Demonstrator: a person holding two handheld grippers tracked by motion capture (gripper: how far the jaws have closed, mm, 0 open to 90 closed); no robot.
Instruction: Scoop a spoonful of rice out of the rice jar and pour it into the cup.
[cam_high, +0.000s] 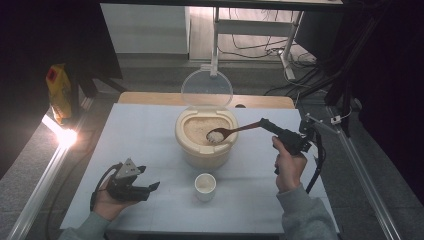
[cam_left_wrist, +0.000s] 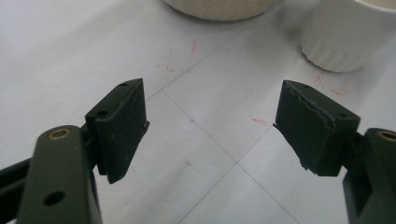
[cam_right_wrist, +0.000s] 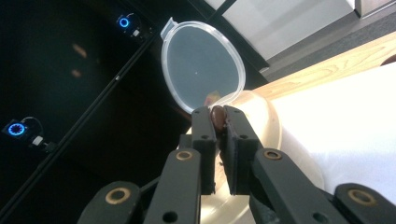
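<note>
The right gripper (cam_high: 267, 125) clamps a wooden spoon (cam_high: 231, 132) heaped with rice over the open tub (cam_high: 205, 145) mid-table. Next, I judge, it carries the load level to the cup (cam_high: 205, 187) near the front edge. The left gripper (cam_high: 150, 189) rests wide, empty.

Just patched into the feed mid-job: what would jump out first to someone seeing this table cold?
The open rice container at the table's centre, its clear lid flipped up behind it. The right tongs are shut on a wooden spoon carrying a heap of rice above the container's mouth. A small white cup stands just in front of the container, and the left tongs rest open near the table's front left.
</note>
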